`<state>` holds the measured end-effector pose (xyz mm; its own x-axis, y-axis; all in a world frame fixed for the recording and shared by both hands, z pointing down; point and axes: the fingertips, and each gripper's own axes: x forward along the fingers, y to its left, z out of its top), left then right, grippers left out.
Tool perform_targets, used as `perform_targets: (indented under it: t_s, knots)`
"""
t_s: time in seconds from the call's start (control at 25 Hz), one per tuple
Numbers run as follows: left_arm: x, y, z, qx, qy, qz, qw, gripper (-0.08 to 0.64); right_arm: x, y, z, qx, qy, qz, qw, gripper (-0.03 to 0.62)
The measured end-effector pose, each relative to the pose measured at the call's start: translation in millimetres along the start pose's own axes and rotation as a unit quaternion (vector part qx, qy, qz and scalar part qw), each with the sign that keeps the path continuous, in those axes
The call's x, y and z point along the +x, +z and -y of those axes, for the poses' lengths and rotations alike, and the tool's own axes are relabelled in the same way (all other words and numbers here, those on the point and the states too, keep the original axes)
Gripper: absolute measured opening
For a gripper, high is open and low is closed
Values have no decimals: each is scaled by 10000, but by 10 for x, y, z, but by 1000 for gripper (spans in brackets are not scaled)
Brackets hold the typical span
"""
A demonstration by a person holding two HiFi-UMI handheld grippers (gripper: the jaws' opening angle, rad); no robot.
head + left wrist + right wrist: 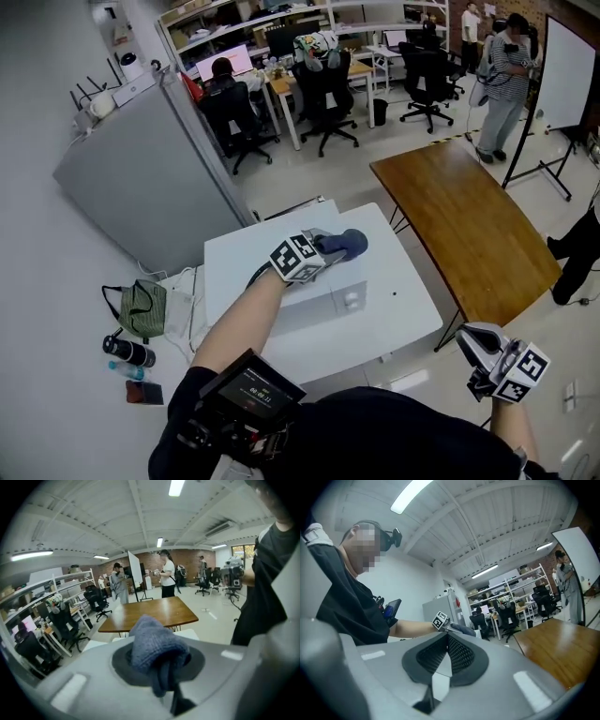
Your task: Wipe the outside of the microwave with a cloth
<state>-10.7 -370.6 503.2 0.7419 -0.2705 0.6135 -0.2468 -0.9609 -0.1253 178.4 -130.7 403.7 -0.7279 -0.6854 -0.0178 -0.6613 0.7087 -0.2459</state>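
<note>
Black screen unit (251, 389) on the person's chest sits nearest. Right gripper (472, 339) hangs low beside the white table (412, 314), jaws together and empty, apparently kept out of the way. Left gripper (335, 247) clamps a bunched blue-grey cloth (352, 242) at the boxy white microwave (328, 305)'s top rear, placed, I judge, for wiping.
</note>
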Motion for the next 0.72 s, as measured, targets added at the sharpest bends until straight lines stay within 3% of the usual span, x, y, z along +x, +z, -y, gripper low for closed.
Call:
perform_targets:
  t_s: [0.16, 0.28, 0.52, 0.72]
  knots:
    - [279, -242, 107, 267, -200, -604, 9976, 55, -202, 7, 107, 34, -190, 25, 9998, 5]
    - [27, -488, 27, -101, -149, -536, 9984, 55, -129, 22, 8, 16, -173, 24, 9998, 5]
    - [-1269, -1590, -221, -747, 385, -603, 9946, 55, 600, -66, -699, -204, 249, -137, 9994, 5]
    - [-2635, -2714, -348, -1590, 1002, -560, 9806, 55, 1360, -229, -1547, -396, 855, -312, 9951, 5]
